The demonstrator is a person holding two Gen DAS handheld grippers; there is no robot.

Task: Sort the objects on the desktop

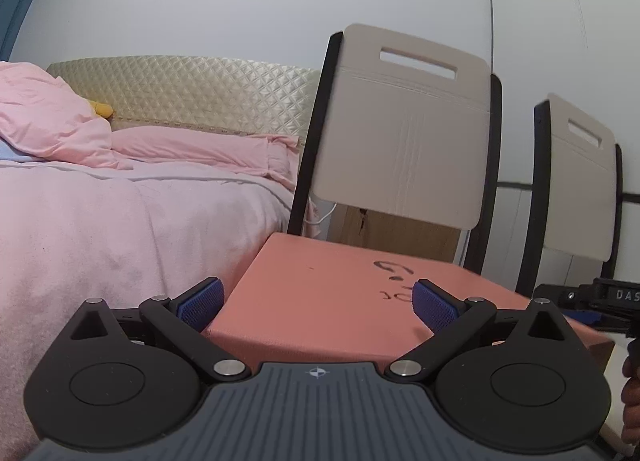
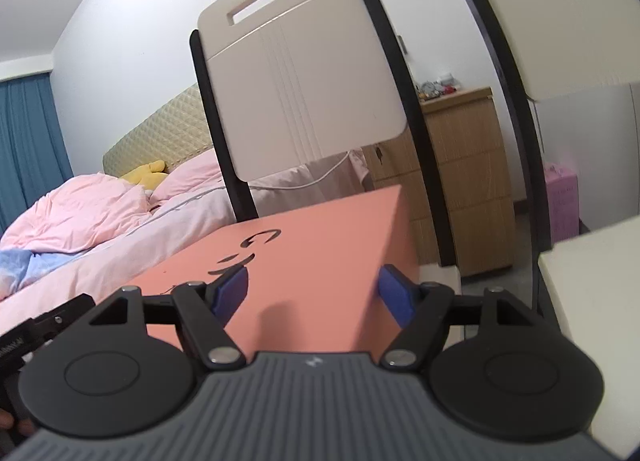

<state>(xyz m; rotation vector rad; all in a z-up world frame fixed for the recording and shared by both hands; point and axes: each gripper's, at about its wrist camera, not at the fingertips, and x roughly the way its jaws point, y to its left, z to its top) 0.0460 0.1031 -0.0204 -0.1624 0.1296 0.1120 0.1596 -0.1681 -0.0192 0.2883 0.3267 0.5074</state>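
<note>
A salmon-pink box (image 1: 332, 293) with black handwriting on its top fills the lower middle of both views. My left gripper (image 1: 318, 307) is open and straddles the box's near left corner. One blue pad (image 1: 200, 303) sits just off the left edge and the other hangs over the top. My right gripper (image 2: 313, 295) is also open, astride the near right corner of the box (image 2: 320, 249). Its right pad (image 2: 396, 297) lies beside the box's right side. Neither gripper visibly clamps the box. What the box rests on is hidden.
A chair back (image 1: 404, 133), beige with a black frame, stands just behind the box, and a second chair (image 1: 580, 177) is to the right. A bed (image 1: 100, 229) with pink bedding lies left. A wooden dresser (image 2: 460, 181) and a white tabletop (image 2: 592, 301) are on the right.
</note>
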